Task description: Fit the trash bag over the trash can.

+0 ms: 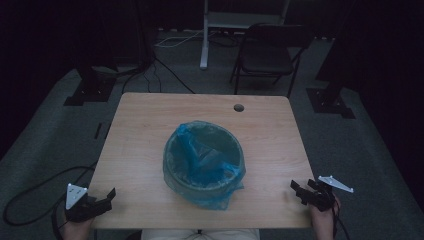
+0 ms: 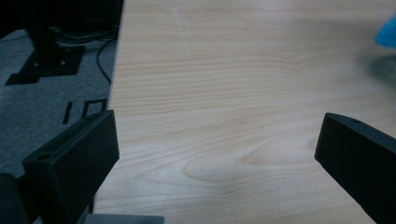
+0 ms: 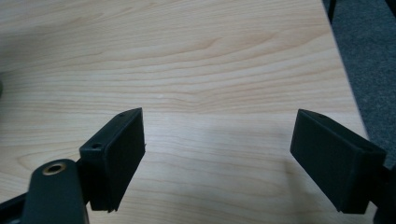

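A round bin lined with a blue plastic bag [image 1: 204, 162] stands in the middle of the light wooden table [image 1: 145, 130]; the bag's edge folds over the rim and bunches at the front. My left gripper [image 1: 104, 196] rests at the table's front left corner, jaws wide apart and empty. My right gripper [image 1: 300, 190] sits at the front right corner, also open with nothing in it. In the left gripper view the gripper [image 2: 217, 149] frames bare wood, with a corner of the blue bag [image 2: 387, 32] at far right. The right gripper [image 3: 219, 140] likewise frames bare wood.
A round cable hole [image 1: 238, 107] sits near the table's far edge. Behind the table stand a dark folding chair [image 1: 267, 52] and a white post [image 1: 204, 35]. Black stand bases [image 1: 90, 90] and cables lie on the grey carpet.
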Action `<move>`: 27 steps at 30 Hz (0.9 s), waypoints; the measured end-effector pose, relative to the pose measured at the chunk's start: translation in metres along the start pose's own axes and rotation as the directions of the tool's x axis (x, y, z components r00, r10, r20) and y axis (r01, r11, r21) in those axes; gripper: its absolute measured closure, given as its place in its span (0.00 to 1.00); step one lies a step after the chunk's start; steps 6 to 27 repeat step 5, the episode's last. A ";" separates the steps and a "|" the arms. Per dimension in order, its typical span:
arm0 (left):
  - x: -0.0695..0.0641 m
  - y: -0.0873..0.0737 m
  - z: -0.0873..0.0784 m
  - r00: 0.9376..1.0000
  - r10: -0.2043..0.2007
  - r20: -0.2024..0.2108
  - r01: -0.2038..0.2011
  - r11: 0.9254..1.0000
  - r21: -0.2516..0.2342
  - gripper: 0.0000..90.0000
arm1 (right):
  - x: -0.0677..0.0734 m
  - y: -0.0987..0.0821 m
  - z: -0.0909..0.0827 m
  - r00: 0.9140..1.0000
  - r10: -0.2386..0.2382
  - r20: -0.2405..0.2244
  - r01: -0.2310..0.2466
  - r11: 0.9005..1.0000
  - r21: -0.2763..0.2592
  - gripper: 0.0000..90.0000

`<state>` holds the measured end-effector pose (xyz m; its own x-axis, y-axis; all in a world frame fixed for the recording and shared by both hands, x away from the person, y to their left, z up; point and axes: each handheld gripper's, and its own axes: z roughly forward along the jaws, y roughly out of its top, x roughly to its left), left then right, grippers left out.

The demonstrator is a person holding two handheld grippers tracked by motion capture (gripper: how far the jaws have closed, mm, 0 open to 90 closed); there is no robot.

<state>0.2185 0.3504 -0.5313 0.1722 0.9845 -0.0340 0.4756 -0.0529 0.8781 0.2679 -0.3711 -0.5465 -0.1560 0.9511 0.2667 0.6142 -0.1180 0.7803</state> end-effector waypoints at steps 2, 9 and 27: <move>0.002 0.000 -0.001 1.000 -0.022 -0.012 0.022 1.000 -0.013 0.00 | -0.002 -0.002 0.002 1.000 0.005 0.004 -0.005 1.000 0.005 0.19; 0.003 -0.001 -0.002 0.999 -0.037 -0.015 0.037 0.999 -0.025 0.00 | -0.001 -0.003 0.003 1.000 0.001 -0.006 -0.001 1.000 0.010 0.19; 0.003 -0.001 -0.002 0.999 -0.037 -0.015 0.037 0.999 -0.025 0.00 | -0.001 -0.003 0.003 1.000 0.001 -0.006 -0.001 1.000 0.010 0.19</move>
